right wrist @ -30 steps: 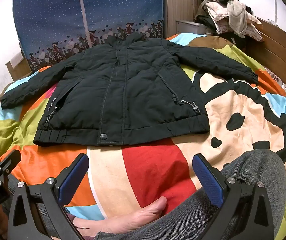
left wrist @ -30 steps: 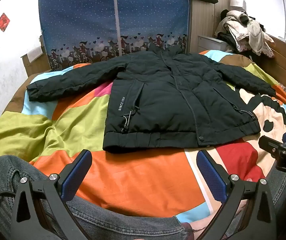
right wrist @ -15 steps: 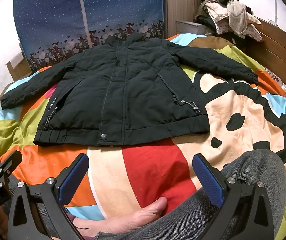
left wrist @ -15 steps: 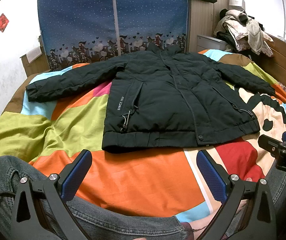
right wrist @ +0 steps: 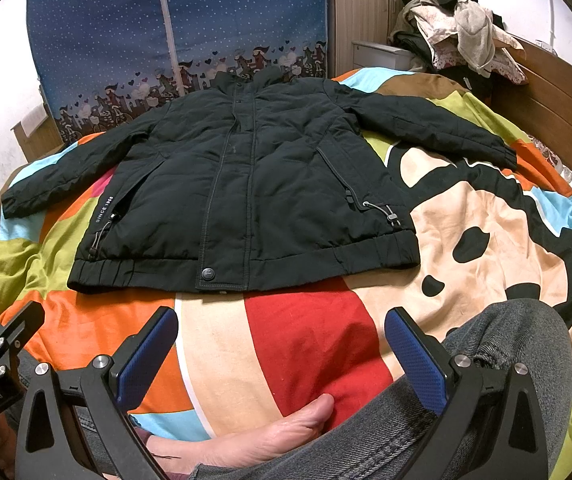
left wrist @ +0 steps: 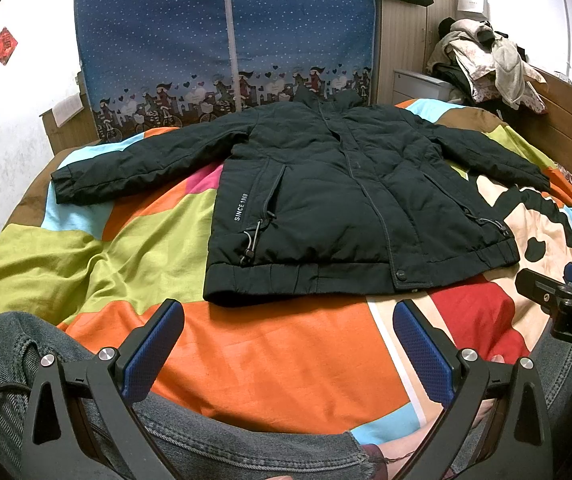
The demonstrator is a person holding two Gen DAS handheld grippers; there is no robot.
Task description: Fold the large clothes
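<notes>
Blue-padded hand-held grippers (left wrist: 283, 346) (right wrist: 281, 344) (both agape) low

colourful bedspread (left wrist: 294, 364), blue wardrobe (left wrist: 225, 40), clothes pile (left wrist: 490, 60).

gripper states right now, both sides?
Left gripper: open, empty, short of the black jacket.
Right gripper: open, empty, also short of it.

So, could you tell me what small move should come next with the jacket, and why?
Probably reach the left gripper forward toward the jacket's left sleeve to fold it inward. The jacket lies flat, front up, on the bedspread with both sleeves spread; both grippers are open, hold nothing and sit short of the hem.
</notes>
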